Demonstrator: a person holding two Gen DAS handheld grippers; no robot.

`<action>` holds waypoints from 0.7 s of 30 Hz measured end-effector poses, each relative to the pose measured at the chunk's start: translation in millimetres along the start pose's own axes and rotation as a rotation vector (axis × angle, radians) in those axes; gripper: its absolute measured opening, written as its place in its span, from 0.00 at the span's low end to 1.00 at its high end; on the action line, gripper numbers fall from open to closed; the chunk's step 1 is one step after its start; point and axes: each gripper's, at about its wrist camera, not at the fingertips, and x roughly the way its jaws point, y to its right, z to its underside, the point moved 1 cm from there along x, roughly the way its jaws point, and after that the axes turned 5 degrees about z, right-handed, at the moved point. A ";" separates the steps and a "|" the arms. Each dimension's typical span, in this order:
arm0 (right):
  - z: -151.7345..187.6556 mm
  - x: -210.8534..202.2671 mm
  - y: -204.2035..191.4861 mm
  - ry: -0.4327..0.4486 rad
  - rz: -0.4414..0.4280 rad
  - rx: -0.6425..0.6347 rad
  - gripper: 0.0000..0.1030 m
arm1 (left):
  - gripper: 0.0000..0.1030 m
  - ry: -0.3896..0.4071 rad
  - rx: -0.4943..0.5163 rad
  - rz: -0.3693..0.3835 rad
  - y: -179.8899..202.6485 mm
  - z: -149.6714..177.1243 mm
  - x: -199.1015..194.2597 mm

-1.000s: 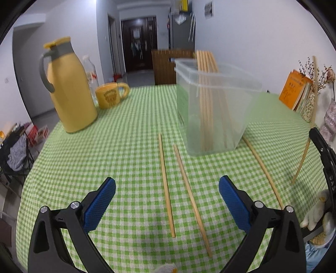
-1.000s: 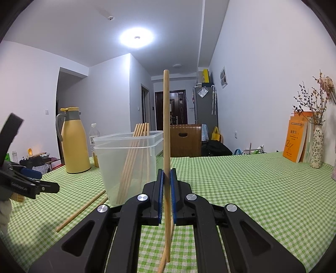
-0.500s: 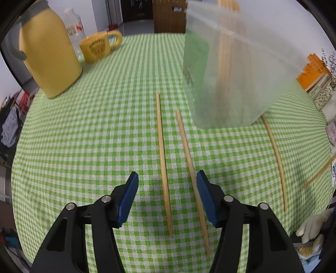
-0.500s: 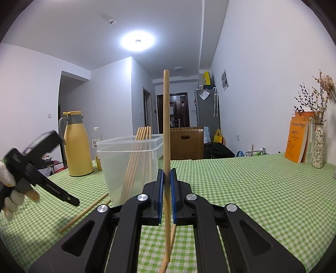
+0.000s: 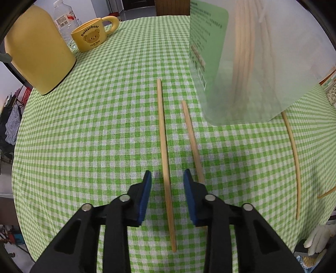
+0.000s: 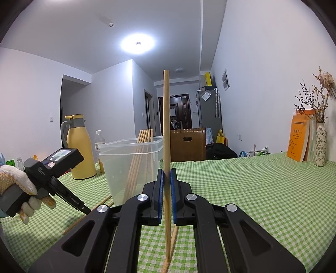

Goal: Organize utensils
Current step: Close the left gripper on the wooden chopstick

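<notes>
My left gripper point(image 5: 167, 176) is open, low over the green checked table, its blue pads on either side of a wooden chopstick point(image 5: 163, 134) that lies flat. A second chopstick point(image 5: 192, 138) lies just right of it, and a third point(image 5: 293, 151) further right. The clear plastic bin point(image 5: 252, 63) holds several chopsticks upright. My right gripper point(image 6: 166, 174) is shut on a chopstick point(image 6: 166, 126) held upright, right of the bin point(image 6: 130, 168). The left gripper point(image 6: 52, 180) shows at the left of the right wrist view.
A yellow thermos point(image 5: 35, 52), a yellow bear mug point(image 5: 92, 37) and a water bottle point(image 5: 63, 19) stand at the far left. Orange books point(image 6: 298, 138) and a vase point(image 6: 320, 147) stand at the far right by the wall. Another chopstick point(image 6: 86, 216) lies left of the bin.
My left gripper has dropped toward the table and narrowed around the left chopstick. The right gripper has stayed put with its upright chopstick.
</notes>
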 end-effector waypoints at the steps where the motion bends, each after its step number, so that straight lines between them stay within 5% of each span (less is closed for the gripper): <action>1: 0.1 0.0 0.1 0.000 0.000 0.001 0.07 | 0.22 -0.004 -0.001 -0.002 0.1 -0.3 1.7; 21: 0.3 -0.9 1.1 0.005 -0.013 0.006 0.07 | 0.09 -0.081 -0.025 -0.007 -0.2 -18.4 26.8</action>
